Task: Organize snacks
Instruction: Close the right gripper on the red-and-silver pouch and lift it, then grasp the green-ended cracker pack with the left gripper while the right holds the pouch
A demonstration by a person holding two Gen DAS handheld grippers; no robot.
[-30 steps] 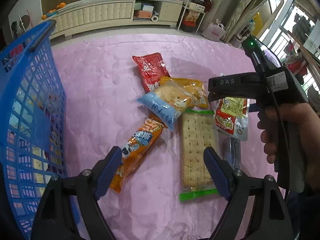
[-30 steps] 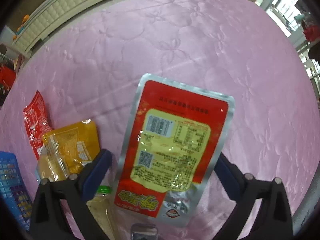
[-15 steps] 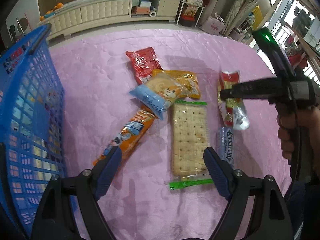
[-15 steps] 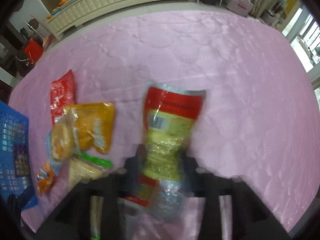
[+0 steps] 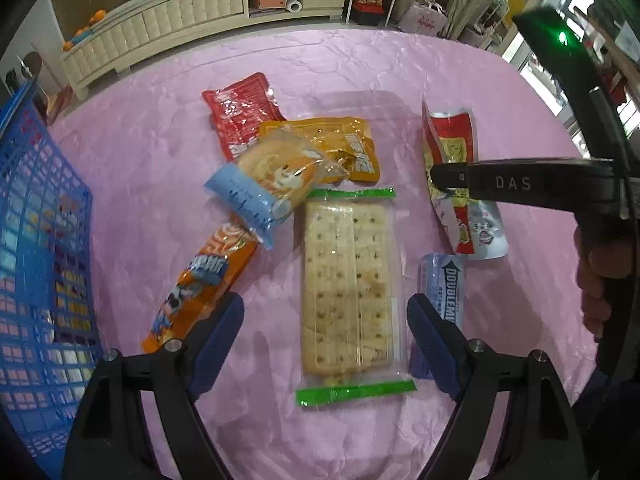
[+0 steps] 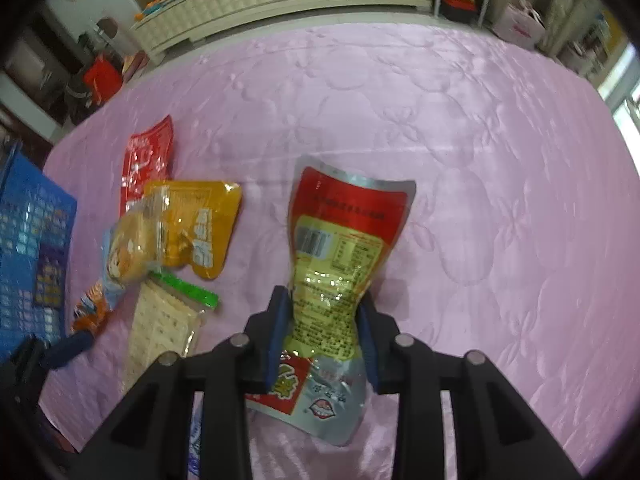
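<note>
where "das" marks right gripper (image 5: 442,176), gum (image 5: 446,288) reads "doublemint".

My left tool (image 5: 325,332) hangs over the clear-wrapped cracker pack (image 5: 347,292) on the pink quilted counter (image 5: 160,152). Left of it lies the orange snack tube (image 5: 200,276), further left the blue plastic basket (image 5: 36,260). Right, my right tool (image 6: 324,322) pinches the red-and-silver foil pouch (image 6: 340,264).

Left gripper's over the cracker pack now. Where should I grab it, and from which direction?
Grip the cracker pack across its narrow width at mid-length, coming straight down. It lies flat, long axis running away from the left gripper, whose open jaws already straddle its long edges. Mind the gum pack beside it.
</note>
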